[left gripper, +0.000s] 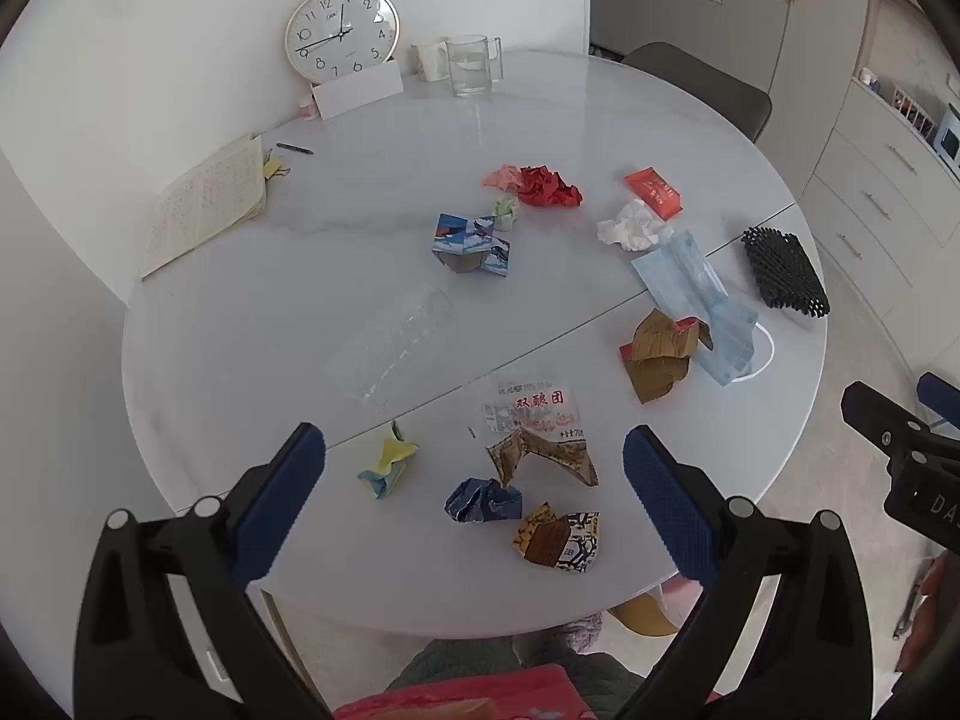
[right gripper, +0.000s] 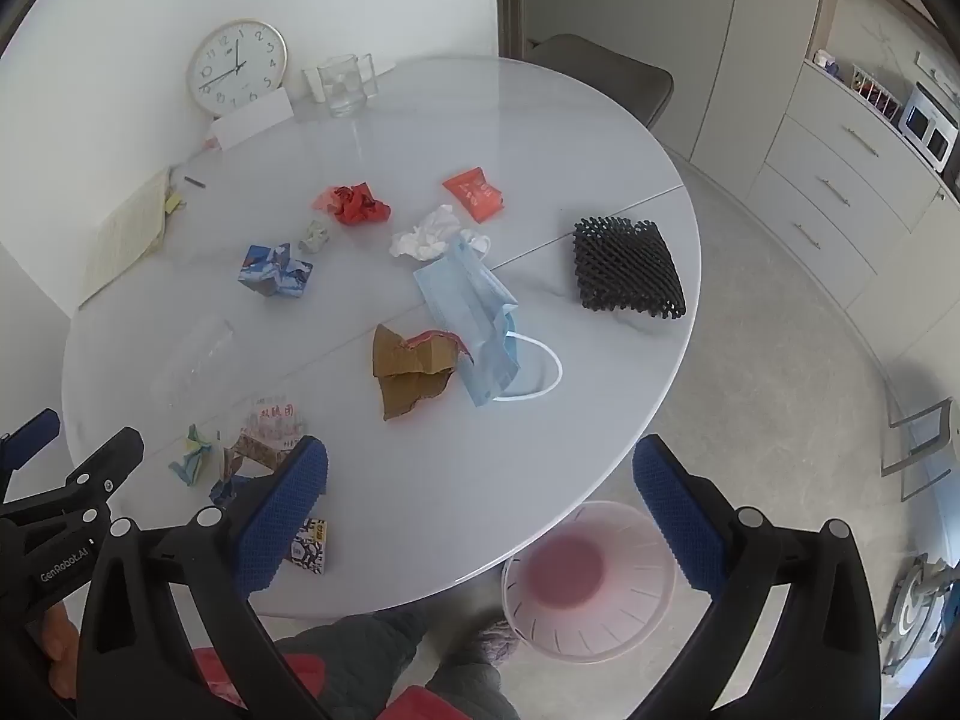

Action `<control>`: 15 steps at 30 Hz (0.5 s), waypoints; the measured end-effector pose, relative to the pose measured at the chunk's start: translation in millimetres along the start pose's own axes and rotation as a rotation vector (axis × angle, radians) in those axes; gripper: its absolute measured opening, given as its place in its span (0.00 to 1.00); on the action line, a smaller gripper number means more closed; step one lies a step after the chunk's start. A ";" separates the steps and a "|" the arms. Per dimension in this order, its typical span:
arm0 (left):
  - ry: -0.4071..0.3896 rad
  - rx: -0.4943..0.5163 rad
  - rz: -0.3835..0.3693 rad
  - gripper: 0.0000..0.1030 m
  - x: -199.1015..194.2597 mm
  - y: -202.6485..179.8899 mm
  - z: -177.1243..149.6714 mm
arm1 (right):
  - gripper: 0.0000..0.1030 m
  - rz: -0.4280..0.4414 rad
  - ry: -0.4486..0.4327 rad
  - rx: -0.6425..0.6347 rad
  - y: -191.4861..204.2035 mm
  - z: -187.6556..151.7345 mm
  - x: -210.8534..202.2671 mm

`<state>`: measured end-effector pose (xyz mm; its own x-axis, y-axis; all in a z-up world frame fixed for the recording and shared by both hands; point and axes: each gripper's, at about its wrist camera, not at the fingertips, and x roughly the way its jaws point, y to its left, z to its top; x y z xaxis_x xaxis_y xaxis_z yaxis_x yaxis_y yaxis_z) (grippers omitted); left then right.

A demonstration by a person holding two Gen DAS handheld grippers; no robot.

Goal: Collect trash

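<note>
Scraps of trash lie scattered over a round white table (left gripper: 240, 330): a crumpled red paper (left gripper: 549, 186), a blue printed box (left gripper: 471, 243), a white tissue (left gripper: 633, 228), a blue face mask (right gripper: 474, 312), torn brown cardboard (right gripper: 411, 372), a black foam net (right gripper: 627, 270), a red packet (right gripper: 474, 193) and small wrappers (left gripper: 558, 540) near the front edge. My left gripper (left gripper: 474, 498) hangs open above the front wrappers, holding nothing. My right gripper (right gripper: 480, 510) stands open over the table's front edge, empty. A pale pink bin (right gripper: 591, 582) sits on the floor below it.
At the back of the table stand a clock (left gripper: 342, 30), a white card (left gripper: 357, 90), a glass mug (left gripper: 471, 63) and a white cup (left gripper: 431, 60). An open notebook (left gripper: 207, 204) and a pen (left gripper: 294, 149) lie at the left. A chair (right gripper: 600, 75) and cabinets (right gripper: 840, 192) stand beyond.
</note>
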<state>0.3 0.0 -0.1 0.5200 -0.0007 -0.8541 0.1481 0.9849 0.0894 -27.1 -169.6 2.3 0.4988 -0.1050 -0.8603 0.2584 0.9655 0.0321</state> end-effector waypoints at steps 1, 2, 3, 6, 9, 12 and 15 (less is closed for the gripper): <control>0.000 0.001 0.001 0.93 -0.1 0.0 0.1 | 0.98 0.000 0.001 0.000 0.1 0.0 0.0; -0.001 0.002 0.000 0.93 -0.2 0.1 0.3 | 0.98 0.000 0.002 0.001 0.2 -0.1 0.2; -0.002 0.002 0.000 0.93 -0.3 0.2 0.4 | 0.98 0.000 0.002 0.002 0.3 -0.3 0.3; -0.002 0.004 0.002 0.93 -0.4 0.6 0.5 | 0.98 0.000 0.005 0.002 0.4 -0.1 0.6; 0.004 0.001 0.007 0.93 3.2 2.1 -6.0 | 0.98 0.001 0.005 0.001 2.0 1.0 -1.2; 0.005 -0.003 0.006 0.93 3.3 3.2 -8.9 | 0.98 -0.001 0.007 0.003 2.9 1.4 0.9; 0.001 -0.004 0.006 0.93 2.1 4.6 -13.1 | 0.98 -0.002 0.008 0.005 1.8 -0.6 0.5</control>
<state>-8.9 6.8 -8.2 0.5201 0.0056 -0.8541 0.1419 0.9855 0.0928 -26.8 -167.7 1.7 0.4917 -0.1045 -0.8645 0.2630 0.9642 0.0330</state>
